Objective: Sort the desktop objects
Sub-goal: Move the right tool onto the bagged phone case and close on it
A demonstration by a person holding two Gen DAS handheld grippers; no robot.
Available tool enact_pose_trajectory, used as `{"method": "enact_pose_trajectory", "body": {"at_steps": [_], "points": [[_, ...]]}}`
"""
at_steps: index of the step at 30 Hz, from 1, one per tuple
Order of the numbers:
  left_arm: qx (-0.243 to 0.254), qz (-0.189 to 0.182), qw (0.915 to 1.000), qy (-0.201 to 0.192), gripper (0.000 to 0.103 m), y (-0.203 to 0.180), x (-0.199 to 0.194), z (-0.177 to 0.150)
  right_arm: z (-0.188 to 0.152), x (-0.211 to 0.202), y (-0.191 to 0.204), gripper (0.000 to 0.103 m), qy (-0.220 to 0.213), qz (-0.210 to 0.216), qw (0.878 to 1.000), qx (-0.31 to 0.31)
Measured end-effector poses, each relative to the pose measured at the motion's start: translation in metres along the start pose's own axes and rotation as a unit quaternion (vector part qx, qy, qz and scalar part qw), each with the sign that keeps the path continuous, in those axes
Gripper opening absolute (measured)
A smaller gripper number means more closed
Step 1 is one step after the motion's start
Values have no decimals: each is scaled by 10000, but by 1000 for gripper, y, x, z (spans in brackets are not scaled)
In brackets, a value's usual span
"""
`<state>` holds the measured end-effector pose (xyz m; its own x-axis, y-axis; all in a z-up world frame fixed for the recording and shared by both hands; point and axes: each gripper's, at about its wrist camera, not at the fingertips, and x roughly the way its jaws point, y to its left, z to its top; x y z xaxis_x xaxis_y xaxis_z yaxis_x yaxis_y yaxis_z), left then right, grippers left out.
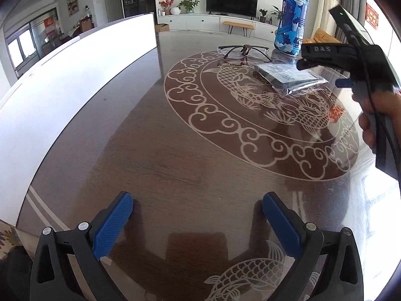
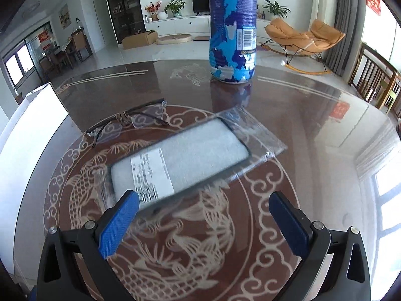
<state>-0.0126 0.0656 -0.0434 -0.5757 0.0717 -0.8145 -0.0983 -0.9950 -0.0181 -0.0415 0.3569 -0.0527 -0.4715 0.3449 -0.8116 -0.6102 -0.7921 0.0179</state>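
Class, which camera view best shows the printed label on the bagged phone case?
The right wrist view: the phone case lies close, its white label facing up. In the left wrist view the case is farther, edge-on, its label unreadable.

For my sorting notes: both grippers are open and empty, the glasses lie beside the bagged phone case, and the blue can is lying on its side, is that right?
Not quite: the can stands upright on the table, as the right wrist view shows. The rest holds: left gripper and right gripper are open and empty, and the glasses lie beside the bagged phone case.
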Motion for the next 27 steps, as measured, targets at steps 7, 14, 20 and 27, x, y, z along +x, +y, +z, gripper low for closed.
{"method": "enact_pose_trajectory", "body": {"at_steps": [7,14,20,27], "points": [[11,-9,10000,-3,103,0,0,0,49,55,50,103,207,-581,9961,-625],[9,-6,10000,-1,103,-2,1,2,25,57,28,103,275,-450,9978,-401],[13,-2,10000,-11,103,-2,2,2,-31,22,-11,103,134,-186,9997,-88],[13,-4,10000,-17,103,-1,2,3,-76,-10,-52,103,83,-67,9999,-104]]}}
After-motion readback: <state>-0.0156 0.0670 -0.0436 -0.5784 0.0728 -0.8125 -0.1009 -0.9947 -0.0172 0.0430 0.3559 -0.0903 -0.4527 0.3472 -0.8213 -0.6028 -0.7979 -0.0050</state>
